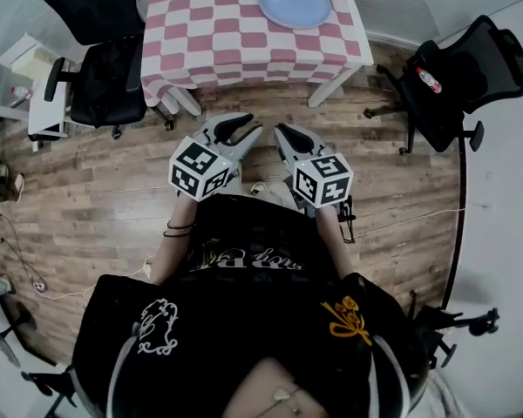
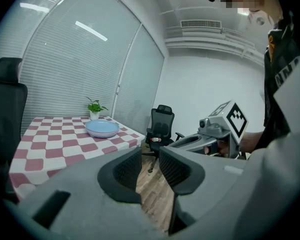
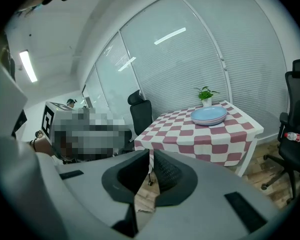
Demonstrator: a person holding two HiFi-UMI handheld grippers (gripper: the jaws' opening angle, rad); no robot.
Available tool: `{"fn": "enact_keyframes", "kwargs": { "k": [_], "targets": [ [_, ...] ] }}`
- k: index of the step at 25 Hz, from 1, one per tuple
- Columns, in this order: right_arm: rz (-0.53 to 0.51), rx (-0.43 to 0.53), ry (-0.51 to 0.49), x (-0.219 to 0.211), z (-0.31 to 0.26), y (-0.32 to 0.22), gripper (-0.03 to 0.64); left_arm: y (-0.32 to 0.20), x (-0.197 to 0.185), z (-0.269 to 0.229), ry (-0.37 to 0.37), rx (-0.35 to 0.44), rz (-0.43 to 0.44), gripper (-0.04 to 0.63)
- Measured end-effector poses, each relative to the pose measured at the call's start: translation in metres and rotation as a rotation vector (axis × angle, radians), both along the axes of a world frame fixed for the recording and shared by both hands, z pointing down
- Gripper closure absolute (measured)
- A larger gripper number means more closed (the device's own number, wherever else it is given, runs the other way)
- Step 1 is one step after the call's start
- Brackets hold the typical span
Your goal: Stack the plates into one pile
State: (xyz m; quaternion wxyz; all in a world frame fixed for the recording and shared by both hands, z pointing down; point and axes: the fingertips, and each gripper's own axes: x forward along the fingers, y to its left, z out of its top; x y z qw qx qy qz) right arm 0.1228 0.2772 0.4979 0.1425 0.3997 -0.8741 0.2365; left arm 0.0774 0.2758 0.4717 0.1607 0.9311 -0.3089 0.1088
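Observation:
A pile of pale blue plates (image 1: pixel 295 3) lies near the far right corner of a table with a red-and-white checked cloth (image 1: pixel 209 33). It also shows in the left gripper view (image 2: pixel 102 128) and the right gripper view (image 3: pixel 208 116), where it looks like two plates. Both grippers hang side by side over the wooden floor, well short of the table. The left gripper (image 1: pixel 247 127) (image 2: pixel 150 154) is open and empty. The right gripper (image 1: pixel 288 133) (image 3: pixel 151 156) is also empty, its jaws apart by only a thin slit.
A black office chair (image 1: pixel 105 77) stands at the table's left. Another chair (image 1: pixel 453 77) stands at the right with a bottle (image 1: pixel 427 78) on its seat. A small potted plant (image 3: pixel 206 95) sits on the table behind the plates. A white shelf (image 1: pixel 35 94) and floor cables lie far left.

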Motion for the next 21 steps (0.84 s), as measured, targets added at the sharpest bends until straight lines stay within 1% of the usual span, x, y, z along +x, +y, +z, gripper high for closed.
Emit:
{"fn": "enact_keyframes", "kwargs": {
  "k": [12, 21],
  "targets": [
    [-0.034, 0.023, 0.003, 0.000, -0.002, 0.031, 0.584, 0.035, -0.001, -0.001, -0.006, 0.019, -0.029, 0.476],
    [-0.060, 0.027, 0.019, -0.004, 0.002, 0.036, 0.584, 0.041, -0.006, 0.001, -0.004, 0.031, -0.048, 0.476]
  ]
}}
